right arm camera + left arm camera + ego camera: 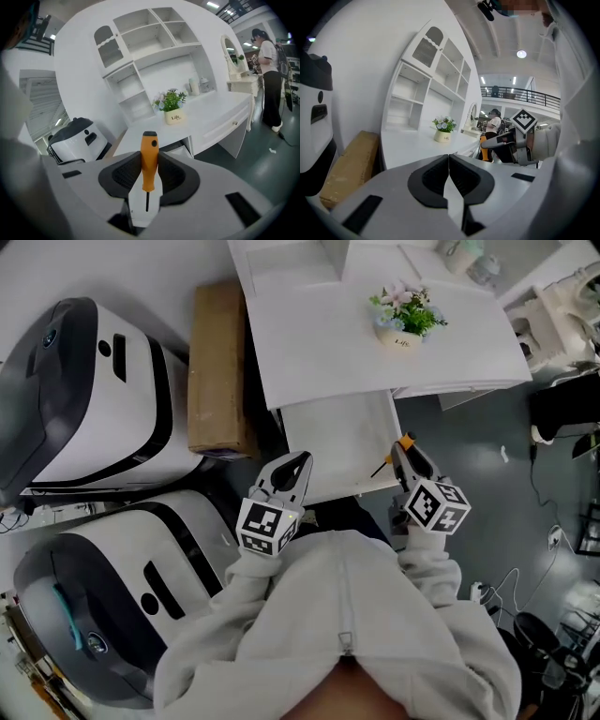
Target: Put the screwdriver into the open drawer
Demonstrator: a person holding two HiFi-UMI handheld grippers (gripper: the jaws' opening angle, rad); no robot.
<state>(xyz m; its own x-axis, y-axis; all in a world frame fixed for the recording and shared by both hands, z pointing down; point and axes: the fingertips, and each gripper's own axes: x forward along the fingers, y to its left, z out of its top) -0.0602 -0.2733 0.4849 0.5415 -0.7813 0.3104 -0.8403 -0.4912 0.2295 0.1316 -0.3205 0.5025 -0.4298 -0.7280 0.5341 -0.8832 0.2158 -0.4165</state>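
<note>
In the right gripper view an orange-handled screwdriver (149, 157) stands upright between the jaws of my right gripper (149, 164), which is shut on it, with the dark shaft pointing back toward the camera. The head view shows that gripper (404, 456) at the right edge of the open white drawer (328, 442), with the screwdriver (403, 442) orange at its tip. My left gripper (301, 462) hovers over the drawer's near left corner. Its jaws are shut with nothing in them (449, 159). The drawer (180, 149) shows just beyond the held handle.
A white desk (319, 343) with a shelf unit carries a small flower pot (405, 322). A cardboard box (217, 367) stands left of the desk, beside two large white and black machines (89, 399). Cables lie on the dark floor at the right. A person (267, 79) stands far off.
</note>
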